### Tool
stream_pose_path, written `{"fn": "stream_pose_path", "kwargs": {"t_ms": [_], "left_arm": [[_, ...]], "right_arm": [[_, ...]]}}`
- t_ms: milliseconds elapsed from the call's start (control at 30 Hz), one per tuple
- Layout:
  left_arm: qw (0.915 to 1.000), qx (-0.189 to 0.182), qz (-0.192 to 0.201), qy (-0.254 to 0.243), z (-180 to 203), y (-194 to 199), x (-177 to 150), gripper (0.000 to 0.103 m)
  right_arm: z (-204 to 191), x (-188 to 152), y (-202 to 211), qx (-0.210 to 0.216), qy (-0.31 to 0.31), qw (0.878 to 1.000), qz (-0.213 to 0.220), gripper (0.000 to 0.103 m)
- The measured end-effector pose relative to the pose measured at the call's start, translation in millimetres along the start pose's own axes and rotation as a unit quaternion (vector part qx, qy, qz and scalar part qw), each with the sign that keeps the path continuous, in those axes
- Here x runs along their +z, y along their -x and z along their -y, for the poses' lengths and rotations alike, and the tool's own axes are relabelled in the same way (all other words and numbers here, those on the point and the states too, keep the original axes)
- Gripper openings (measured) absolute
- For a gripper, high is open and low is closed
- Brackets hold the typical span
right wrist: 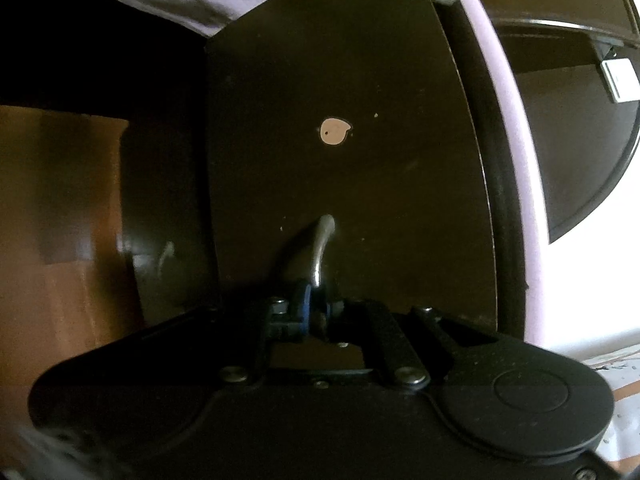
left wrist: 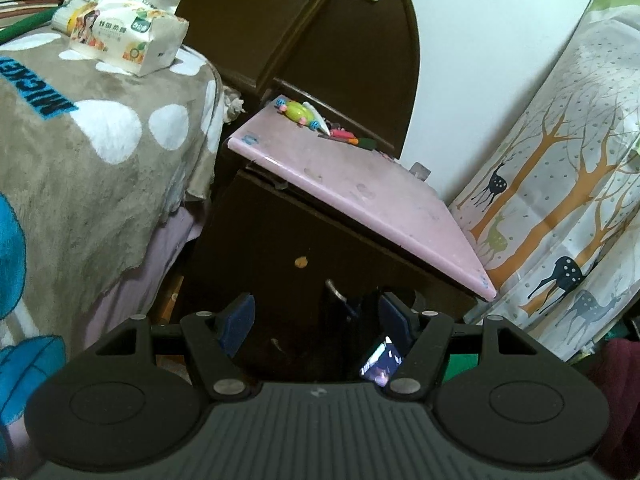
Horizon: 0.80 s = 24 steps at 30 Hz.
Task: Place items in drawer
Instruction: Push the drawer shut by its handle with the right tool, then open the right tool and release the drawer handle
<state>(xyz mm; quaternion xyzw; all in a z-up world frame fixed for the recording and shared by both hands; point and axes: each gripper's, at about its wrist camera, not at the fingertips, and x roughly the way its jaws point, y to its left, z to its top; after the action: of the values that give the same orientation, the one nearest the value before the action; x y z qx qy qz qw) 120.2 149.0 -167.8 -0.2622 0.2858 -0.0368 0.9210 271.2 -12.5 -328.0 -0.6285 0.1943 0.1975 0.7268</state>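
The dark brown drawer front (right wrist: pixel 360 160) of a nightstand fills the right wrist view, with a pale chipped spot (right wrist: pixel 335 131) and a curved metal handle (right wrist: pixel 320 248). My right gripper (right wrist: pixel 314 308) is shut on the lower end of that handle. In the left wrist view the same drawer front (left wrist: pixel 304 248) and handle (left wrist: pixel 334 290) sit below a pink tabletop (left wrist: pixel 360 184). Small colourful toys (left wrist: pixel 304 114) and crayons (left wrist: pixel 348 138) lie at the tabletop's far end. My left gripper (left wrist: pixel 316 320) is open and empty, in front of the drawer, apart from it.
A bed with a grey spotted blanket (left wrist: pixel 80 140) stands left of the nightstand, with a tissue pack (left wrist: pixel 124 36) on it. A deer-print curtain (left wrist: pixel 560 200) hangs at the right. A small lit screen (left wrist: pixel 380 362) shows near my left gripper's right finger.
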Motion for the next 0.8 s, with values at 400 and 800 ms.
{"fn": "stream_pose_path", "kwargs": {"t_ms": [400,800], "left_arm": [[0.9998,0.007,-0.012,-0.013,6.5,-8.5,-2.7,0.068],[0.995,0.054,-0.066,-0.052,22.9,-25.5,-21.9,0.068]], "right_arm": [[14.1,-5.0,-0.7,0.038,-0.04,0.998,-0.014,0.03],[65.1,-110.3,89.3,0.229,-0.499,0.815,-0.185,0.093]]}}
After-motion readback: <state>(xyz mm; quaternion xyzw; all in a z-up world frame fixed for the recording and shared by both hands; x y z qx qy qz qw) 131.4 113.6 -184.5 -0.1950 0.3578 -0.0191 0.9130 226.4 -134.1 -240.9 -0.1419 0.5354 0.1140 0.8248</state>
